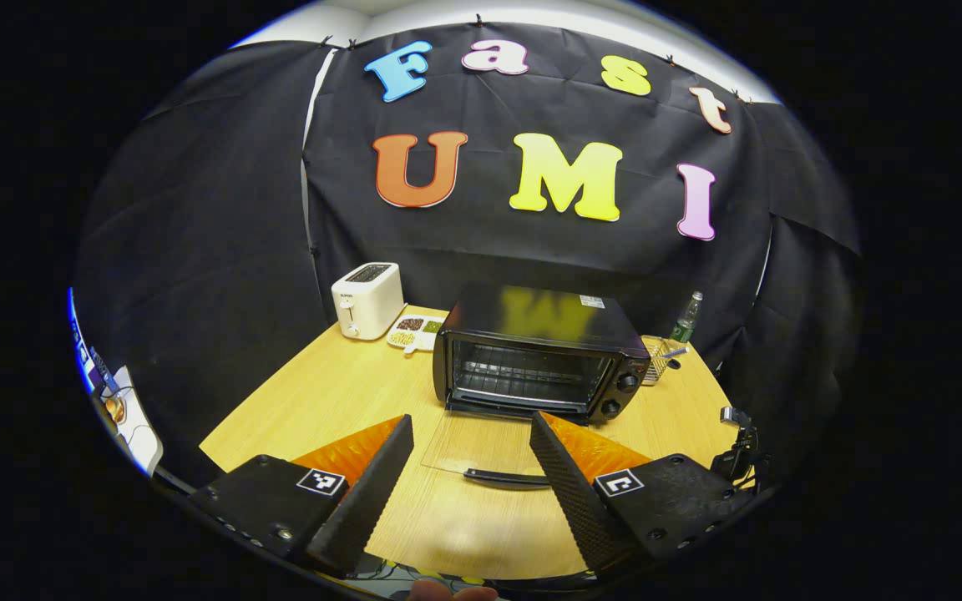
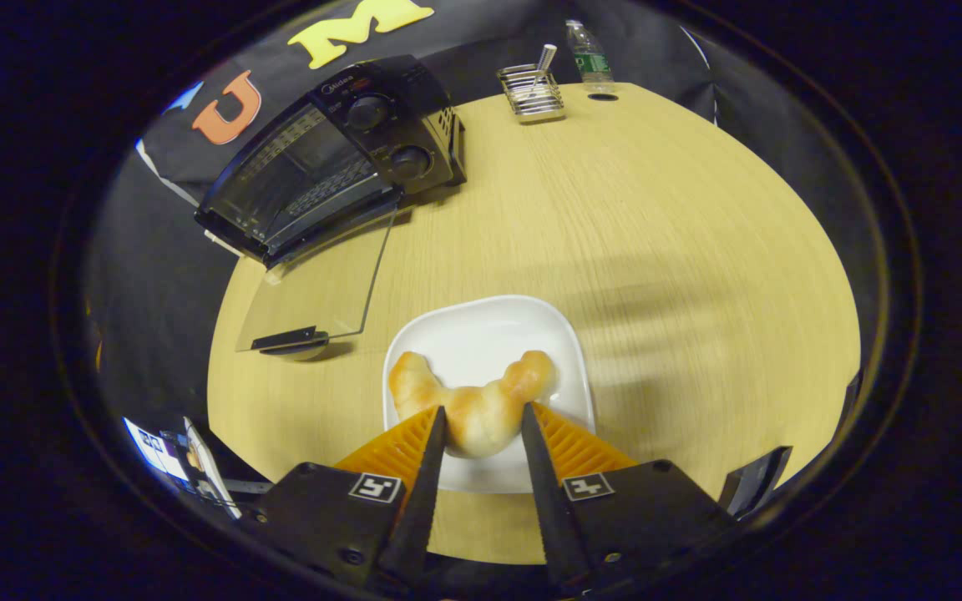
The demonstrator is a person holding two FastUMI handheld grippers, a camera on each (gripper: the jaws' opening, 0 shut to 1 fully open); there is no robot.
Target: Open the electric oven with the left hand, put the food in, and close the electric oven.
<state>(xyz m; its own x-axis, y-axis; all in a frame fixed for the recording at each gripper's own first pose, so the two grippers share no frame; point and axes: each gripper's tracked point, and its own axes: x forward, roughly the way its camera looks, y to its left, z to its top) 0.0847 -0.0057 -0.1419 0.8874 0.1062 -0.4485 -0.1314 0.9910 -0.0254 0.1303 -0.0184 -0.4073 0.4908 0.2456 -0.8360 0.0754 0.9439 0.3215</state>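
Note:
The black electric oven (image 1: 544,359) stands mid-table with its glass door (image 1: 481,442) folded down flat, handle (image 1: 506,477) toward me. My left gripper (image 1: 471,417) hovers open in front of that door, nothing between its fingers. In the right gripper view a golden croissant (image 2: 473,401) lies on a white square plate (image 2: 489,330). My right gripper (image 2: 483,409) is closed around the croissant's middle, one finger pressing each side. The oven (image 2: 331,159) with its lowered door (image 2: 314,284) lies up and to the left of the plate in that view.
A white toaster (image 1: 367,299) and a divided dish of seeds (image 1: 416,331) sit behind the oven's left side. A wire basket (image 1: 658,355) and a green bottle (image 1: 686,317) stand to its right. Bare wooden tabletop (image 2: 656,250) surrounds the plate.

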